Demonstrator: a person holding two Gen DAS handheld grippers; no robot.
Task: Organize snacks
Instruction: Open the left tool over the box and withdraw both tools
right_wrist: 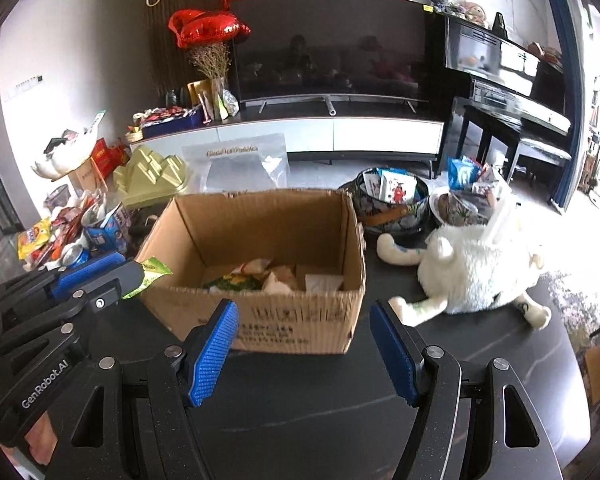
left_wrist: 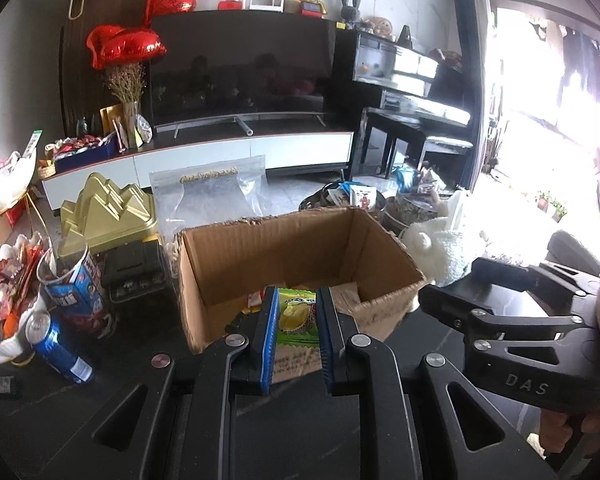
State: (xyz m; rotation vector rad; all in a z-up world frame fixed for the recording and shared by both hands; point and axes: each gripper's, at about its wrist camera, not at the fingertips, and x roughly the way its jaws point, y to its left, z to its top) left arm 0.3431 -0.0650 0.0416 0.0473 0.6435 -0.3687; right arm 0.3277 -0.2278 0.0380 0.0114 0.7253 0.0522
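An open cardboard box [left_wrist: 260,256] stands on the dark table, with several snack packets [right_wrist: 256,276] lying inside it. My left gripper [left_wrist: 296,312] is shut on a green durian snack packet [left_wrist: 296,314] and holds it at the box's near edge. In the right wrist view the left gripper [right_wrist: 136,278] shows at the box's left corner with the green packet [right_wrist: 154,270] sticking out. My right gripper [right_wrist: 304,344] is open and empty, in front of the box's near wall [right_wrist: 300,320]. It also shows in the left wrist view [left_wrist: 432,300], right of the box.
A heap of snacks [left_wrist: 8,304], a blue can [left_wrist: 56,344], a blue cup [left_wrist: 76,284], a black tin [left_wrist: 134,276] and a gold tin [left_wrist: 108,212] stand left of the box. A white plush toy [right_wrist: 476,268] and snack bowls [right_wrist: 392,200] lie to its right.
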